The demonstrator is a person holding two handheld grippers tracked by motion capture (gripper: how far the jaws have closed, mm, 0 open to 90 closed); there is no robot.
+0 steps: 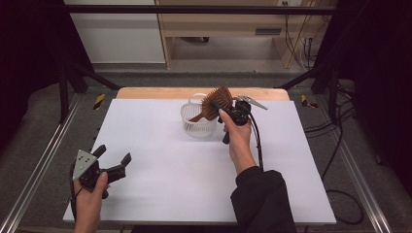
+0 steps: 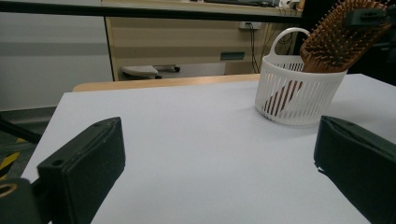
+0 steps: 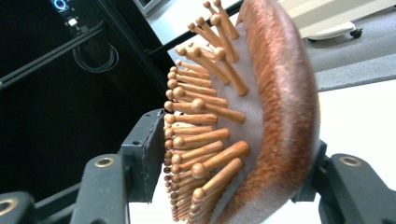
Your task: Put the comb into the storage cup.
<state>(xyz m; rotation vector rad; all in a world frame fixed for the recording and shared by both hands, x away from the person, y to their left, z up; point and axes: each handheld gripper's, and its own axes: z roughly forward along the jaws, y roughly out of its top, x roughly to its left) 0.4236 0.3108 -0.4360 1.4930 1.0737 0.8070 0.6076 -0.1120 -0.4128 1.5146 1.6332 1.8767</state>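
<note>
Wooden hairbrush (image 1: 217, 102) stands w/ handle down in white basket (image 1: 197, 122) at far centre of white surface (image 1: 160, 160); long axis tilts up toward the right claw (image 3: 233, 158). Its jaws bracket the brush head: one on bristle tips, other at the back, loosely clenched, grip uncertain. Left claw (image 2: 219, 154) released, near edge, well apart.

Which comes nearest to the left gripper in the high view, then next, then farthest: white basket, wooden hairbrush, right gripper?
1. White basket, right of the left gripper and farther up the table.
2. Wooden hairbrush, leaning out of it.
3. Right gripper, just beyond.
</note>
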